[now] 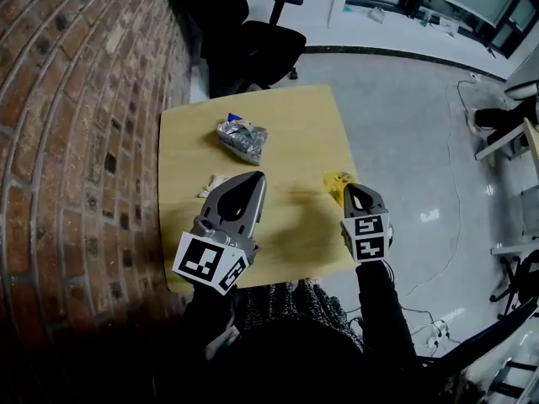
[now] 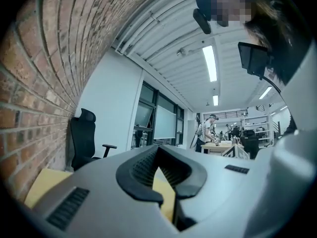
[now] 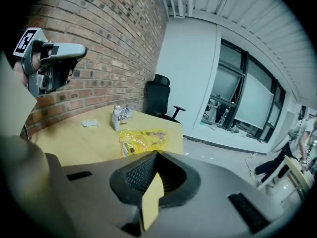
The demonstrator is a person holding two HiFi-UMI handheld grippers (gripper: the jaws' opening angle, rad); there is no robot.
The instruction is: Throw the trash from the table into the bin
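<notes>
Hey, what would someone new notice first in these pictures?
Likely the crumpled silver wrapper near the middle of the wooden table, and the bright yellow wrapper at the table's right edge, just ahead of the right tool. The red brick wall along the table's left side also stands out.

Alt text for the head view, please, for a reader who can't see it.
The left gripper and right gripper, both shut and empty, hang over the near end of a wooden table beside a brick wall. On the table lie a silver wrapper, a white scrap and a yellow wrapper.
</notes>
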